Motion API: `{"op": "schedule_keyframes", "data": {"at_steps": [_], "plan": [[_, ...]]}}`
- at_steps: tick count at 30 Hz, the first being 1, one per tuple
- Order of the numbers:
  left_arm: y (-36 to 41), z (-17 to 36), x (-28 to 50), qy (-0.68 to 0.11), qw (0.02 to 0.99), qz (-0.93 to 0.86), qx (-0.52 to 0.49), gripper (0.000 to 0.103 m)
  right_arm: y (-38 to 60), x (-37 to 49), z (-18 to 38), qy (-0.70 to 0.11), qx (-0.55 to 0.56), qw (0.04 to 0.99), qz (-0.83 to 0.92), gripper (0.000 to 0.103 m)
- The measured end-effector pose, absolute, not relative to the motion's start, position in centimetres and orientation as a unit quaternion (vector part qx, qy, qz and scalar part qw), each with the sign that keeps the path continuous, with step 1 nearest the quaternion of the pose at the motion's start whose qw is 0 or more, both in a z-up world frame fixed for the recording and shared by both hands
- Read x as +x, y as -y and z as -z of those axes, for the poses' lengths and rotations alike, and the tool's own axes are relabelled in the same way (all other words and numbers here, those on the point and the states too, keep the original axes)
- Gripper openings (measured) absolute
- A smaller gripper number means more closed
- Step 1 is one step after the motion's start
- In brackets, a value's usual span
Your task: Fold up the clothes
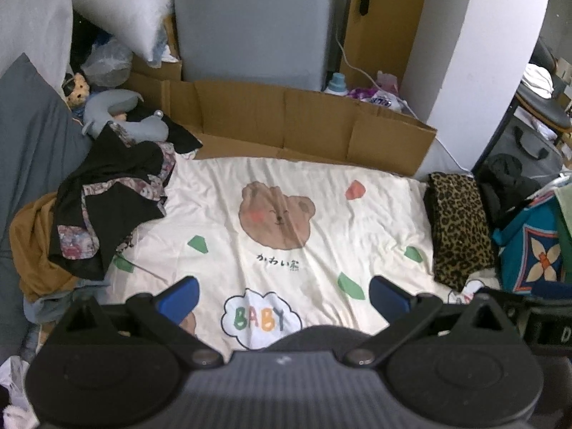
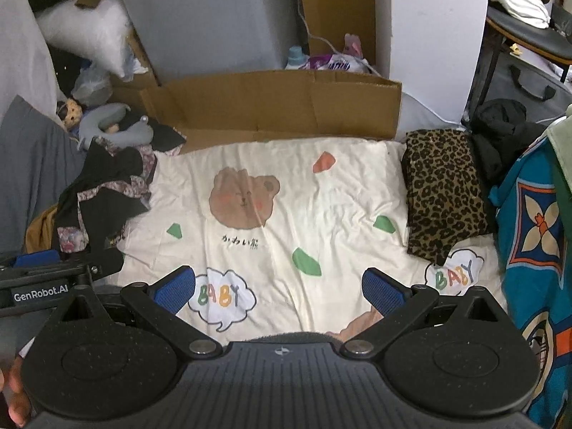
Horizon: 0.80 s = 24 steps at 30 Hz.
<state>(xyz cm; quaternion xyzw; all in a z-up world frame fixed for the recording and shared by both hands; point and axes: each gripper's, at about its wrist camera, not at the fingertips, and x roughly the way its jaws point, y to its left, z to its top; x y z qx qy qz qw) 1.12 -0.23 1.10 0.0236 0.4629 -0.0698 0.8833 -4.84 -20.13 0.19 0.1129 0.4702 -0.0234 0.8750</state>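
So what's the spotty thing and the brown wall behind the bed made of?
The leopard-print piece looks like soft woven or knit cloth: it lies folded, with limp edges. The brown wall looks like plain matte cardboard, a flattened box with creases and raw edges.

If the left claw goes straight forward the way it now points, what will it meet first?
Probably the cream bear-print sheet: the open left claw points down over its "BABY" cloud, and nothing lies between. The cardboard stands farther back. Depth is hard to judge.
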Motion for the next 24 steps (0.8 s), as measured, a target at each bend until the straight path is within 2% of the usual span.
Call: {"op": "schedule_keyframes", "data": {"at_steps": [16,24], "plan": [[1.5,0.0,1.7,-0.479,0.870,0.057,0.102,0.102,19.5,-4.7,0.3,-0.473,0.085,0.876,0.034,0.102],[1.3,0.1,1.6,-0.477,0.872,0.054,0.097,0.102,21.4,-4.5,1.0,-0.481,0.136,0.865,0.032,0.102]]}}
